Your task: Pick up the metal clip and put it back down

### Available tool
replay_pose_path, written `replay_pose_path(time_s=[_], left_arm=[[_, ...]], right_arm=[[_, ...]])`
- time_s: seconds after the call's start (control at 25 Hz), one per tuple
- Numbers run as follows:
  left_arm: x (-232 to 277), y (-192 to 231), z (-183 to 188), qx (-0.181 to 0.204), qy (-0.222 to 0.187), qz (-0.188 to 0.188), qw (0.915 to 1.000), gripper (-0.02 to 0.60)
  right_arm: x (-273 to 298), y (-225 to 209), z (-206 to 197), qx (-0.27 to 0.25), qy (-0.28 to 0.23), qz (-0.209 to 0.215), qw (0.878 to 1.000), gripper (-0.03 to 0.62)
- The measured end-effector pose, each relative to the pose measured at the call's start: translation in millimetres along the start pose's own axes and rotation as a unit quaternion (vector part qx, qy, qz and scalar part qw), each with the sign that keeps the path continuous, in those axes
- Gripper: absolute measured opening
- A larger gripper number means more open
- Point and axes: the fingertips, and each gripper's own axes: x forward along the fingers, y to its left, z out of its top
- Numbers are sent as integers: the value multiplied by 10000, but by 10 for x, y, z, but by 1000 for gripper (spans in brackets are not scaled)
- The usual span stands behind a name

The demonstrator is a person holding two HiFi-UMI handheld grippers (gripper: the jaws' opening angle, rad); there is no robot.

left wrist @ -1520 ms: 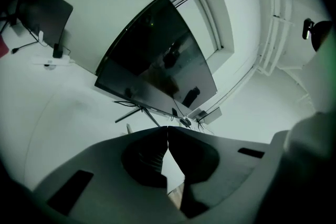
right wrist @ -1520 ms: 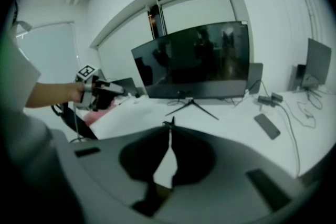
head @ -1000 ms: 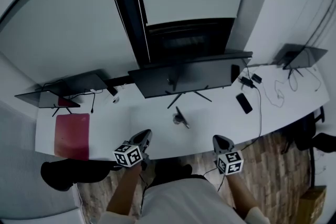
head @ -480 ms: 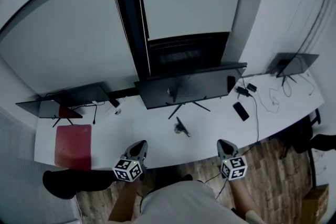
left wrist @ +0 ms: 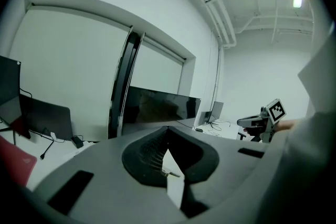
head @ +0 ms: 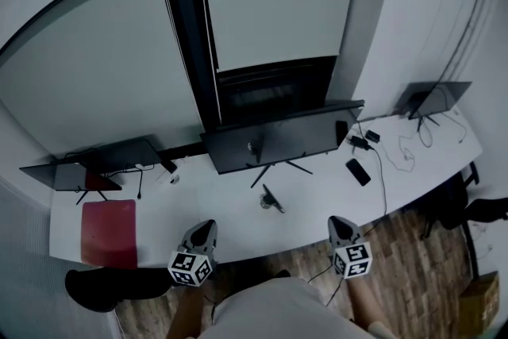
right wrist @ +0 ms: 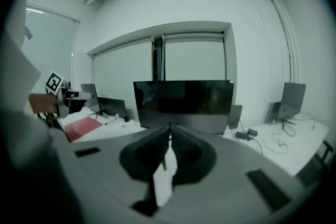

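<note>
holding my left gripper (head: 204,226) and right gripper (head: 338,221) by the desk (head: 214,194), both pinched closed on nothing, metal clip (head: 271,201) lying untouched ahead.

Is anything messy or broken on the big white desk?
Nothing looks broken or spilled. The only untidy bit is the loose cables trailing over the right end of the desk. The metal clip lies alone before the monitor.

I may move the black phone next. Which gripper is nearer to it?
Right. The right gripper is at the desk edge near the phone; the left gripper is far to its left.
</note>
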Motion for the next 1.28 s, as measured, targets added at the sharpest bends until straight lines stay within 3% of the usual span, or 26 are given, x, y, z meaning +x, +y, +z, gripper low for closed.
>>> replay_pose_path(time_s=[1.28], left_arm=[[18,165,0,-132,28,-245,9996,32]], right_arm=[[56,212,70,-85,5,-50,10000,32]])
